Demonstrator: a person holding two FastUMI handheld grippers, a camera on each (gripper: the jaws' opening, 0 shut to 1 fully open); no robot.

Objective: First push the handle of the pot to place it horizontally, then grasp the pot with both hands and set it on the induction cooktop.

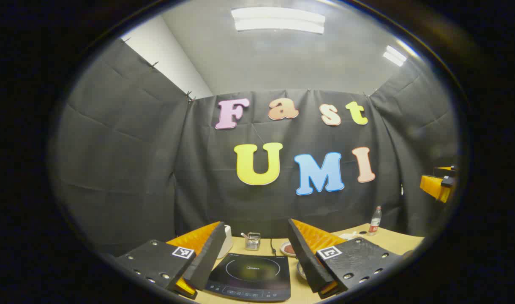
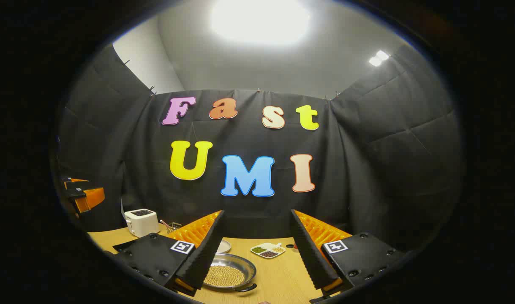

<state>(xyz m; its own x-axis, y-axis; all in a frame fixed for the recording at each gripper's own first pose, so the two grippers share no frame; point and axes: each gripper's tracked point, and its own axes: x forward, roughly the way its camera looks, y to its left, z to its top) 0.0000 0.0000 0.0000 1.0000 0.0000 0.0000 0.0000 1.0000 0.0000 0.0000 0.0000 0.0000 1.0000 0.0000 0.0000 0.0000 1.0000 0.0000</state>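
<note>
A shallow metal pot [image 2: 228, 274] filled with small yellow grains sits on the wooden table [image 2: 278, 280], seen in the right gripper view between the right gripper's [image 2: 257, 253] spread, empty fingers; a dark handle [image 2: 245, 289] sticks out at its near rim. Behind it lie a divided dish of beans [image 2: 268, 250] and, far left, a white toaster [image 2: 141, 221]. In the left gripper view, the black induction cooktop [image 1: 251, 276] lies flat on the table between the left gripper's [image 1: 257, 257] released, empty fingers. A wire basket [image 1: 252, 241] and a bottle [image 1: 374, 221] stand farther back.
</note>
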